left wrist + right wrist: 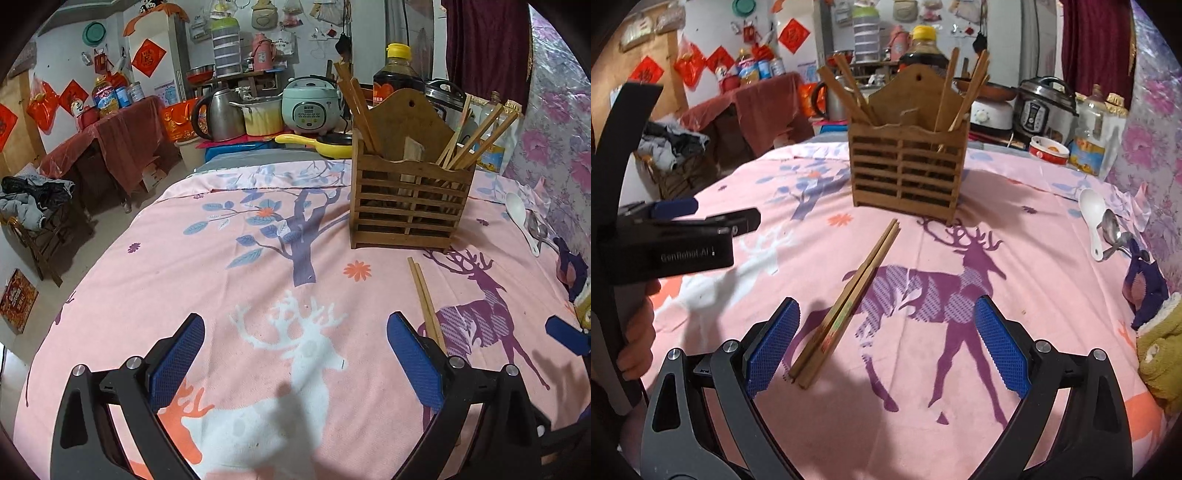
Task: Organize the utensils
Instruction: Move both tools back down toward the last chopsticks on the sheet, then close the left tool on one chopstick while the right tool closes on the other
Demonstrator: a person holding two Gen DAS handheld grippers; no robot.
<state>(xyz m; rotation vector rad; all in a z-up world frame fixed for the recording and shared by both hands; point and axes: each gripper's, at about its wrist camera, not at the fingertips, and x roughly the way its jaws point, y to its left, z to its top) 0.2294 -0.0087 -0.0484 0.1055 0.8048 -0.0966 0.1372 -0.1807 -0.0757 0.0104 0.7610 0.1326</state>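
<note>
Chopsticks (846, 306) lie near right gripper (886, 347), whose fingers are spread empty, as are left gripper's (295, 363); centre over them, pinch both, then drop into holder (905, 173).

Your left gripper (295, 360) hangs over the pink cloth (184, 280), jaws wide apart, nothing between them. A chopstick pair (424, 295) lies beside its right finger. The wooden holder (410, 203) stands beyond, upright.

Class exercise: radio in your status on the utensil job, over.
Left gripper and right gripper open, empty. Chopsticks flat on cloth, between right jaws. Holder beyond, upright. Path clear.
</note>
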